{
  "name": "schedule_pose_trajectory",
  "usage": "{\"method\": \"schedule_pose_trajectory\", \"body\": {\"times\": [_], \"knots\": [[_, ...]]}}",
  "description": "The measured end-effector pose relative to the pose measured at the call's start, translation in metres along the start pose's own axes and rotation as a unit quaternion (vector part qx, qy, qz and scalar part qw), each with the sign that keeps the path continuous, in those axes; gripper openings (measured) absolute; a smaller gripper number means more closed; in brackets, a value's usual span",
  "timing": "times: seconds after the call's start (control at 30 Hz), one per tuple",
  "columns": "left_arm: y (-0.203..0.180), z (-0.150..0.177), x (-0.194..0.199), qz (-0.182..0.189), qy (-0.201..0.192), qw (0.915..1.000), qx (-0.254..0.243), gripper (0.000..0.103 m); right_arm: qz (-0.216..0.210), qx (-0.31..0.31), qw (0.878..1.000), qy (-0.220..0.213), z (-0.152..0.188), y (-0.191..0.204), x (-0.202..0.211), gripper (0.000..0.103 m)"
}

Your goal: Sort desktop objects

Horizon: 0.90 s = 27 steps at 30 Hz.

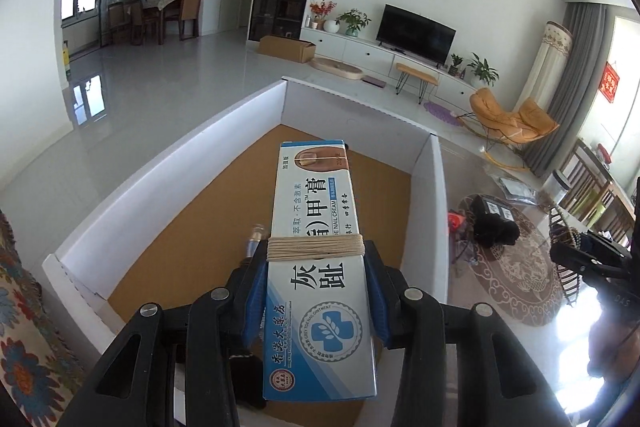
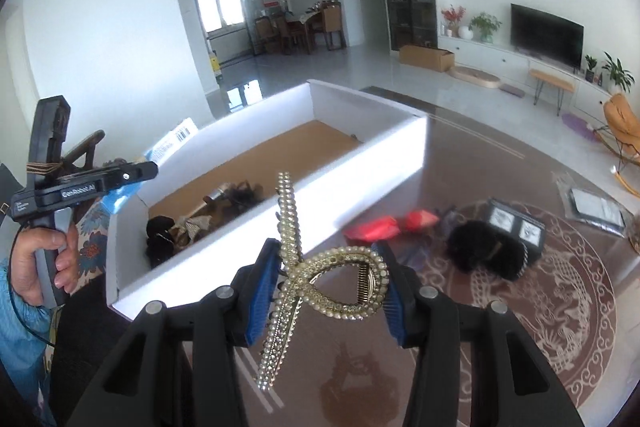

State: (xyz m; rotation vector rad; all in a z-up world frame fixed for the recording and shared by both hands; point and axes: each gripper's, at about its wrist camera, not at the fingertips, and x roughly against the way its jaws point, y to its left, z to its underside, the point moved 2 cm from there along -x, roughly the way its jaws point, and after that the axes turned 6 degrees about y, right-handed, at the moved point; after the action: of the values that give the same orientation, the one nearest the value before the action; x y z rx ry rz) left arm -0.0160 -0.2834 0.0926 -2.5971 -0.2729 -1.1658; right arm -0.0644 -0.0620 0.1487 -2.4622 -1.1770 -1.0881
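My left gripper (image 1: pixel 316 259) is shut on a long blue-and-white ointment carton (image 1: pixel 316 247) with tan thread wound round its middle. It hangs over the white box (image 1: pixel 168 163) with a brown cardboard floor. My right gripper (image 2: pixel 330 267) is shut on a pearl-studded gold hair claw (image 2: pixel 320 267), held above the dark table just outside the box's near wall (image 2: pixel 280 223). Dark hair accessories (image 2: pixel 176 231) lie in the box's near corner. In the right wrist view a hand holds the left gripper's handle (image 2: pixel 52 203) at the left, the carton's end (image 2: pixel 176 137) showing behind it.
On the glossy table lie a black furry item (image 2: pixel 484 251), red packets (image 2: pixel 380 227), a black framed case (image 2: pixel 516 227) and a plastic sleeve (image 2: pixel 596 207). A patterned cloth (image 1: pixel 24 327) lies left of the box. A small glass vial (image 1: pixel 254 237) lies on the box floor.
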Motion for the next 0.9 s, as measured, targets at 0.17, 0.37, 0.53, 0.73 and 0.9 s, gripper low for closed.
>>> {"method": "schedule_pose_trajectory", "body": {"times": [0.17, 0.37, 0.53, 0.73, 0.9], "knots": [[0.044, -0.013, -0.032, -0.044, 0.054, 0.9974, 0.017, 0.043, -0.046, 0.051, 0.997, 0.02, -0.058, 0.068, -0.062, 0.048], [0.067, -0.011, -0.07, -0.081, 0.117, 0.9896, 0.018, 0.043, -0.041, 0.055, 0.99, 0.119, -0.069, 0.107, -0.157, 0.048], [0.072, -0.001, -0.087, -0.096, 0.153, 0.9835, 0.012, 0.043, 0.002, 0.032, 0.983, 0.18, -0.058, 0.097, -0.199, 0.048], [0.069, 0.003, -0.097, -0.11, 0.167, 0.9797, 0.01, 0.048, 0.015, 0.046, 0.977, 0.207, -0.051, 0.09, -0.206, 0.062], [0.066, -0.007, -0.079, -0.134, 0.117, 0.9839, 0.015, 0.097, -0.005, 0.002, 0.99, 0.143, -0.051, 0.066, -0.169, 0.081]]}}
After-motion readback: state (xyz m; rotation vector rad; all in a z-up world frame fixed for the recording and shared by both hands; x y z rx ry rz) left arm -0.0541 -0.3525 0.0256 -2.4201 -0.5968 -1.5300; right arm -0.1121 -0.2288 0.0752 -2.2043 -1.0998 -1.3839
